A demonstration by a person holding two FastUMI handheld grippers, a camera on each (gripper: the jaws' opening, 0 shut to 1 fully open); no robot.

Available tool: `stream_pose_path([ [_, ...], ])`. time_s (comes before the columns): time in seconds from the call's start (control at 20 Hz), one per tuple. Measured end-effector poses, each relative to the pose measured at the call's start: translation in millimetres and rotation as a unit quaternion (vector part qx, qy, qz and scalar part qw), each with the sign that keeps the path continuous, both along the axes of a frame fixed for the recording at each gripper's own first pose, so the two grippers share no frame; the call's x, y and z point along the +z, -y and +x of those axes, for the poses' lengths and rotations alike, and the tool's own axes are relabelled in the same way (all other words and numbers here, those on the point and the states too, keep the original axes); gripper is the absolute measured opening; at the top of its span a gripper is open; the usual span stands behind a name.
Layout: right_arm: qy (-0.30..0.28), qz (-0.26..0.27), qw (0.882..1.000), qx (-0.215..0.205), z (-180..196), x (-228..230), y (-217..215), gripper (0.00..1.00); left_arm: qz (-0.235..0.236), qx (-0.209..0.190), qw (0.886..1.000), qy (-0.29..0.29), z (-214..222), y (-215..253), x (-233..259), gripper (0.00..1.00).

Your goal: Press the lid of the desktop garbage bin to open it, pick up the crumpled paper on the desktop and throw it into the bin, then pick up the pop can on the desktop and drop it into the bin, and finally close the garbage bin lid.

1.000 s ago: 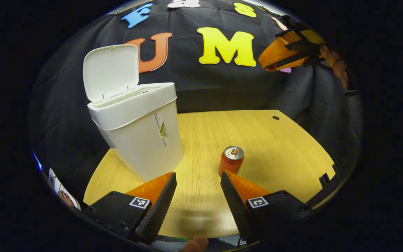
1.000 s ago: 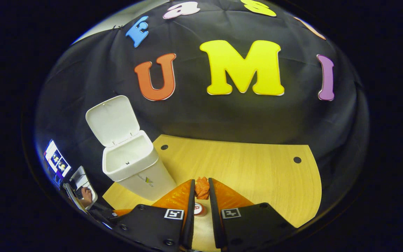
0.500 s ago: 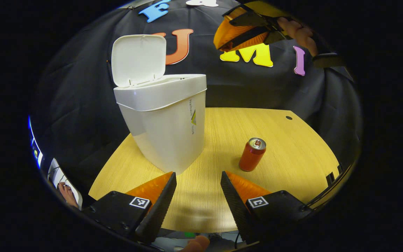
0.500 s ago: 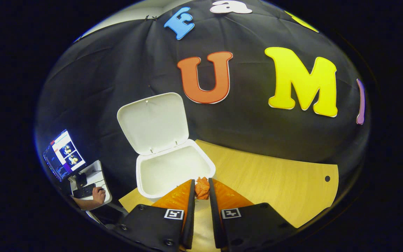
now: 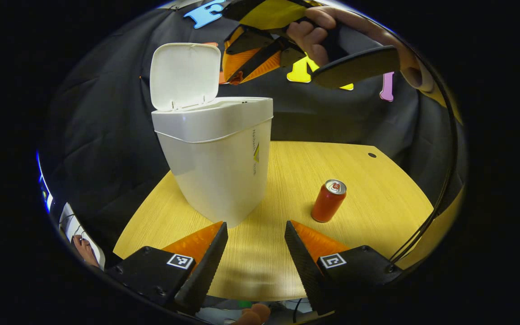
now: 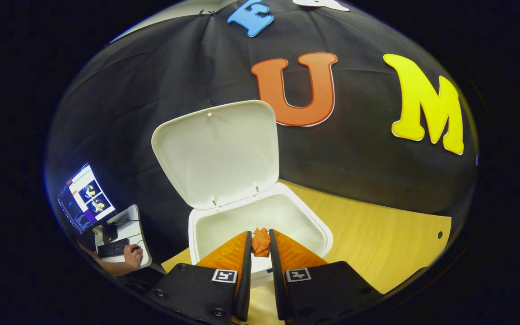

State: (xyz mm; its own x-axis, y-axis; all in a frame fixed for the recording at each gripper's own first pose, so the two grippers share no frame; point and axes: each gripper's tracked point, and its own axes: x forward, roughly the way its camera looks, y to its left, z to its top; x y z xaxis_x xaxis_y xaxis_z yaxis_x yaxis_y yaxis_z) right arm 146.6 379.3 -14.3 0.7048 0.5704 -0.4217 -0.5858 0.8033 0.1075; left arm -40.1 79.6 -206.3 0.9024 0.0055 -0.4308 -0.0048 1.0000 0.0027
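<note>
Crumpled paper (image 6: 260, 242) pinched between both fingers of the right hand-held gripper (image 6: 260, 246), held over the open mouth of the white garbage bin (image 6: 260, 216), lid (image 6: 217, 153) standing upright at the far side. Seen from the left gripper view: same right hand-held gripper (image 5: 238, 77) high above the bin's (image 5: 217, 158) far right rim, gripped by a hand (image 5: 318, 34), a scrap of the paper (image 5: 236, 79) showing at its tips. Left hand-held gripper (image 5: 255, 239) wide open, holding nothing, low over the near edge of the wooden counter (image 5: 377, 198). Pop can (image 5: 328, 201) upright on the counter, right of the bin and well apart from it, just beyond the right finger (image 5: 303, 253) of the left hand-held gripper.

Shown from the right gripper view alone: bin's pale interior from above, a monitor (image 6: 84, 198) and keyboard at far left, a person's hand (image 6: 131, 257) resting beside them. Shown from the left gripper view alone: can, bin's outer wall with its label, cable along the right edge.

Compared with a second ago: right hand-held gripper moved from far right of the counter to above the bin, paper grip unchanged; bin mouth now directly under the fingers instead of off to the left. Left hand-held gripper equally open, can no longer right at its finger.
</note>
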Motion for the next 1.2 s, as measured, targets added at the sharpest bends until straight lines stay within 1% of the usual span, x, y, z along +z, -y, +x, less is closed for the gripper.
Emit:
stream_pose_path([
  [0.1,-0.005,0.000,1.000,0.003,1,-4,-6,0.24,-0.003,-0.003,1.000,-0.004,-1,0,-3,0.86],
  [0.15,-0.005,0.001,1.000,0.005,2,-5,-8,0.31,-0.006,-0.005,1.000,-0.005,-1,0,-4,0.86],
  [0.3,-0.001,0.005,1.000,0.003,4,-2,-6,0.33,-0.014,-0.004,1.000,-0.010,-2,-1,-9,0.86],
  [0.35,0.000,0.009,1.000,0.002,4,1,-6,0.41,-0.016,-0.004,1.000,-0.012,-3,-2,-10,0.86],
  [0.4,0.001,0.013,1.000,0.002,4,3,-5,0.46,-0.016,-0.005,1.000,-0.013,-3,-1,-10,0.86],
  [0.5,0.008,0.014,1.000,0.001,5,7,-2,0.68,-0.013,-0.011,1.000,-0.011,-2,0,-8,0.86],
  [0.55,0.012,0.015,1.000,0.001,5,11,2,0.77,-0.011,-0.017,1.000,-0.010,-3,1,-7,0.86],
  [0.7,0.036,0.011,0.999,-0.021,4,23,23,0.84,-0.011,-0.036,0.999,-0.006,0,8,-3,0.86],
  [0.75,0.045,0.013,0.999,-0.024,5,30,30,0.89,-0.011,-0.042,0.999,-0.004,5,14,-4,0.86],
  [0.8,0.052,0.019,0.998,-0.025,1,36,36,0.88,-0.011,-0.049,0.999,-0.004,7,19,-5,0.86],
  [0.85,0.058,0.023,0.998,-0.027,-1,42,43,0.93,-0.009,-0.057,0.998,-0.002,7,23,-4,0.86],
  [0.9,0.065,0.023,0.997,-0.035,-1,45,53,0.94,-0.005,-0.066,0.998,0.000,9,26,-4,0.86],
  [1.05,0.076,0.021,0.995,-0.057,-3,52,87,0.95,0.020,-0.090,0.996,0.010,19,35,-2,0.86],
  [1.2,0.084,0.020,0.992,-0.091,-3,54,132,0.95,0.020,-0.115,0.993,0.008,27,57,-5,0.86],
])
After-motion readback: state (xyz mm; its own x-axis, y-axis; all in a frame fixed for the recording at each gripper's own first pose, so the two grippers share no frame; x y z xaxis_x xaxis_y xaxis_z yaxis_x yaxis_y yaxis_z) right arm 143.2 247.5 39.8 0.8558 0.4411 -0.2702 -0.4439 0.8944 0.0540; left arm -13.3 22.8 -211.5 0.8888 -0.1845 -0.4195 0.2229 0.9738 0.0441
